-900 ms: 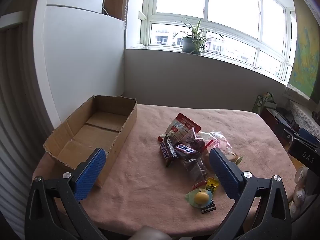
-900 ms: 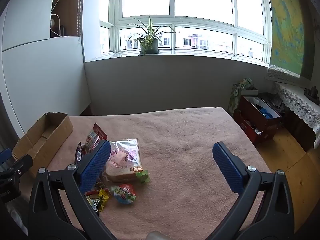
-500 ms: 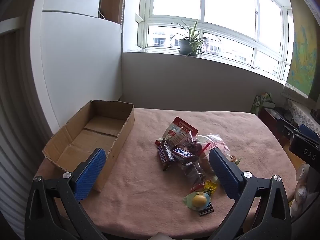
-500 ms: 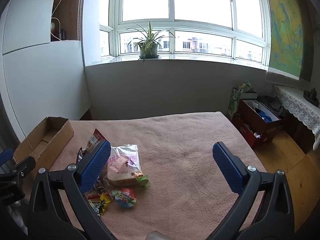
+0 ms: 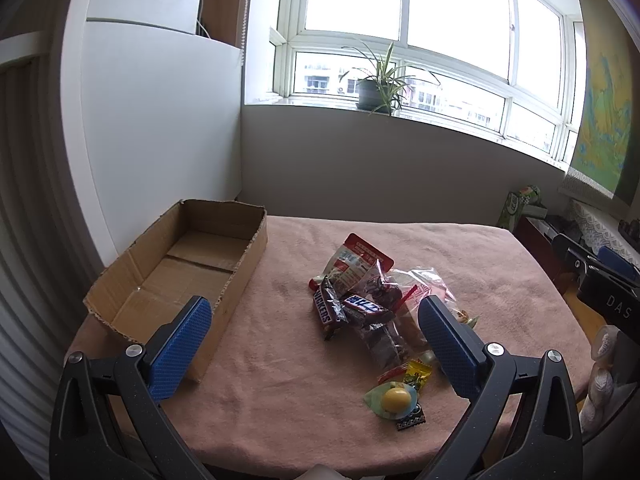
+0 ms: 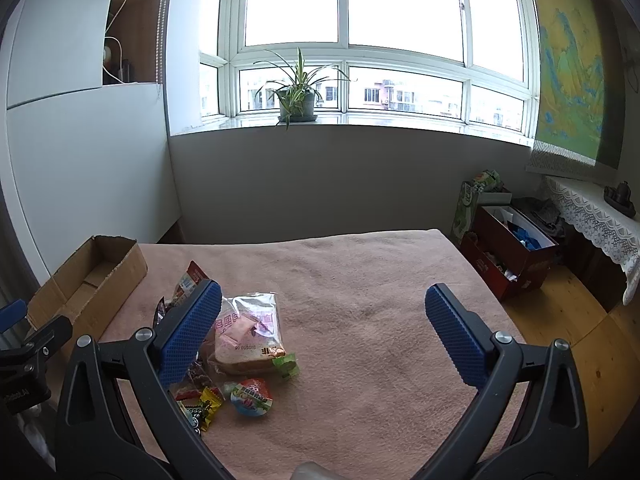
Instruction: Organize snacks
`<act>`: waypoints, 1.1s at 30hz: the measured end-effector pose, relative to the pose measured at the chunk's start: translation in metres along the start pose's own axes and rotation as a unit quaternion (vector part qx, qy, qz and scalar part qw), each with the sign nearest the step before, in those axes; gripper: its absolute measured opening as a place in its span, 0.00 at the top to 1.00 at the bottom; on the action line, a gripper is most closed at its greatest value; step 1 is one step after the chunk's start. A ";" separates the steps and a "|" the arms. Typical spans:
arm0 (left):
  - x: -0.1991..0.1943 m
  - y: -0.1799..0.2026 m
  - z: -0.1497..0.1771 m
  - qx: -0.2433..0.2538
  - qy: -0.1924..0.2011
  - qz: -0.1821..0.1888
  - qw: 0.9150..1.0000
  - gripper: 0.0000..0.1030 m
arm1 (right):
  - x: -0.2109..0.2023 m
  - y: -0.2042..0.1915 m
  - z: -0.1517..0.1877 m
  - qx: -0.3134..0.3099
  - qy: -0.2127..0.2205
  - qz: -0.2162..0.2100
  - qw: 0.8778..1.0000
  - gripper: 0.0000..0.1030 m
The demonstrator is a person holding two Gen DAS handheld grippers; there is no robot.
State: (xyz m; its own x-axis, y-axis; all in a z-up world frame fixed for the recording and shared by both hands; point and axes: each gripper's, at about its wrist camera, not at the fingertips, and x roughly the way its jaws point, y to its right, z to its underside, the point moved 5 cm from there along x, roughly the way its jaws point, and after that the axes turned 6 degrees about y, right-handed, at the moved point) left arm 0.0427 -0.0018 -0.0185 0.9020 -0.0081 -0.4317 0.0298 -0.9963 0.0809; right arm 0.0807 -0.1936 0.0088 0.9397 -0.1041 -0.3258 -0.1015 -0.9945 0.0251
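A heap of snacks lies mid-table: a red-topped pouch [image 5: 354, 258], a Snickers bar [image 5: 327, 306], a second chocolate bar [image 5: 363, 305], a clear bag of sliced bread [image 6: 248, 330], a yellow candy [image 5: 416, 372] and a round jelly cup [image 5: 394, 400] [image 6: 252, 396]. An open cardboard box [image 5: 180, 268] [image 6: 86, 276] stands on the table's left side with nothing in it. My left gripper [image 5: 314, 344] hangs open above the near edge, between box and heap. My right gripper [image 6: 322, 334] is open too, holding nothing; its left finger overlaps the heap in view.
A pink cloth covers the table [image 6: 360, 280]. White wall panels stand close behind the box. A potted plant [image 6: 296, 100] sits on the windowsill. On the floor to the right are red boxes [image 6: 512, 252] and a lace-covered shelf [image 6: 592, 212].
Both views have tilted slightly upward, so the snacks and box sit lower in frame. Nothing on the table has shifted and both grippers stay open.
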 end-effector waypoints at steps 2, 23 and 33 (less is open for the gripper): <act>0.000 0.000 0.000 0.001 0.000 0.000 1.000 0.01 | 0.001 0.000 0.002 0.001 -0.001 -0.001 1.000 0.00; 0.003 0.002 0.002 0.003 -0.005 -0.001 1.000 0.01 | 0.005 -0.001 0.007 0.002 -0.004 -0.002 1.000 0.00; 0.004 0.003 0.002 0.003 -0.005 -0.001 1.000 0.01 | 0.007 -0.003 0.009 0.000 -0.005 -0.003 1.000 0.00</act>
State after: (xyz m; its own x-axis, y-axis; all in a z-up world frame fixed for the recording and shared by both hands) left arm 0.0454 -0.0047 -0.0215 0.8973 -0.0078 -0.4414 0.0281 -0.9968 0.0747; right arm 0.0845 -0.1909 -0.0016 0.9367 -0.0987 -0.3360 -0.0965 -0.9951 0.0233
